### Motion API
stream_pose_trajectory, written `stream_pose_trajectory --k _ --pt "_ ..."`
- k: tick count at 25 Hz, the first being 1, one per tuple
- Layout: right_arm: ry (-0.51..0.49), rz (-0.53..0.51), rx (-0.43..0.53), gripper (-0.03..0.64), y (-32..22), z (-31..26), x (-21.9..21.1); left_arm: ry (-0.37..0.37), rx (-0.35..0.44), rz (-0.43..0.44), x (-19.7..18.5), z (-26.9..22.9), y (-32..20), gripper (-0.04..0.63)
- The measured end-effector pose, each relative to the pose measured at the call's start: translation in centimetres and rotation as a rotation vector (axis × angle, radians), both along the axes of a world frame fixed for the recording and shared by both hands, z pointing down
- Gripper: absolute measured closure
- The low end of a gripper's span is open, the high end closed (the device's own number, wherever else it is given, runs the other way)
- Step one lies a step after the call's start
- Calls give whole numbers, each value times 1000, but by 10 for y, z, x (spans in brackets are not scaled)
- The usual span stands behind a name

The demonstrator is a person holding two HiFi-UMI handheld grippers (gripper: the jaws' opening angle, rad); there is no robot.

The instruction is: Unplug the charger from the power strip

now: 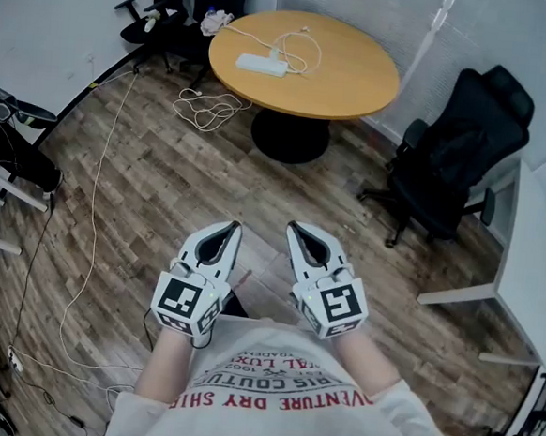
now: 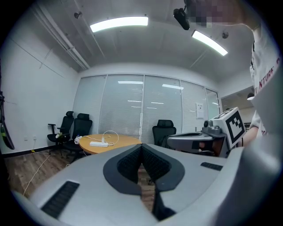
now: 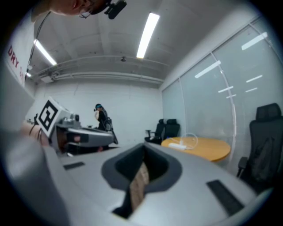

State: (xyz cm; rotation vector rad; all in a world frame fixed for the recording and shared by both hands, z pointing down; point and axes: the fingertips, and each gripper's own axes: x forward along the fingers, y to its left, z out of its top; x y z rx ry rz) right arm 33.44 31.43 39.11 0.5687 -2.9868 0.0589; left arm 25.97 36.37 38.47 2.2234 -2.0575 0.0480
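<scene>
Left hand-held gripper and right hand-held gripper closed, round table, seemingly wood floor

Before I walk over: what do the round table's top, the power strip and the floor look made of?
Table top: probably wood-look laminate, smooth, even honey colour. Power strip: white moulded plastic, judging by its plain blocky body. Floor: brown grained planks, wood or laminate; can't tell which.

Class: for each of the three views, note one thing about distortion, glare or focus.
Head view: evenly lit, table sharp. Left gripper view: fisheye-curved walls, ceiling light glaring, left tool blurred up close. Right gripper view: same curving, softer overall.
</scene>
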Motion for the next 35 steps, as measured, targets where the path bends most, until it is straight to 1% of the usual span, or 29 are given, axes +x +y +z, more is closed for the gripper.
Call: stream_pose_trajectory --k 6,10,13,18,28,31,35 --pt "11 39 -28 589 -21 9 -3 25 -22 -3 -8 14 -1 563" --pt "12 58 -19 589 -32 13 -25 30 -29 -11 -35 21 -11 563" --pt "7 80 -12 589 -43 14 -53 22 -25 -2 -63 20 -27 563" --pt "15 124 -29 588 -71 17 -115 9 -19 41 -129 16 -55 563" --pt "38 283 -73 589 -142 18 -269 11 -23 129 -307 4 -139 563" --pt "39 335 -113 588 -165 15 -300 19 -31 157 -345 -3 -161 563" --pt "40 384 -176 588 -188 18 -330 36 -52 190 -380 -1 -184 563"
